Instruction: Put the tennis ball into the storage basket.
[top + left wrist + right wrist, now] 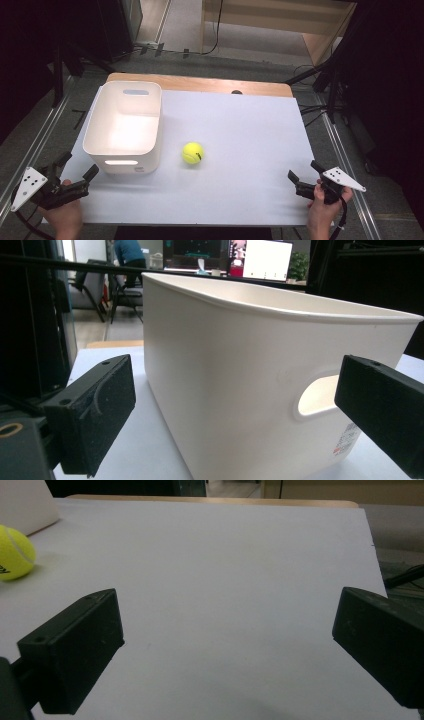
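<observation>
Black jaws of my left tool (235, 420) rise closest in the left gripper view, standing wide apart with nothing between their pads, and right past them looms the near wall of the white bin (240, 385) with its handle slot. From above, that same left tool (75, 167) sits at the desk's near left corner, just short of the bin (97, 127), which stands upright on the left part of the white desk (240, 125). The high view looks down into the bin's hollow, which the left gripper view cannot see past the rim; the left gripper view instead gives a room behind with screens and a seated person far off.

My right tool (302, 172) hovers at the near right edge, jaws apart and holding nothing. Its own view looks between the spread jaws of the right tool (227, 640) over bare desk (225, 570), with the tennis ball (14, 552) at far left near a corner of the bin. From above, the ball (192, 153) rests on the desk just right of the bin, well apart from both tools.
</observation>
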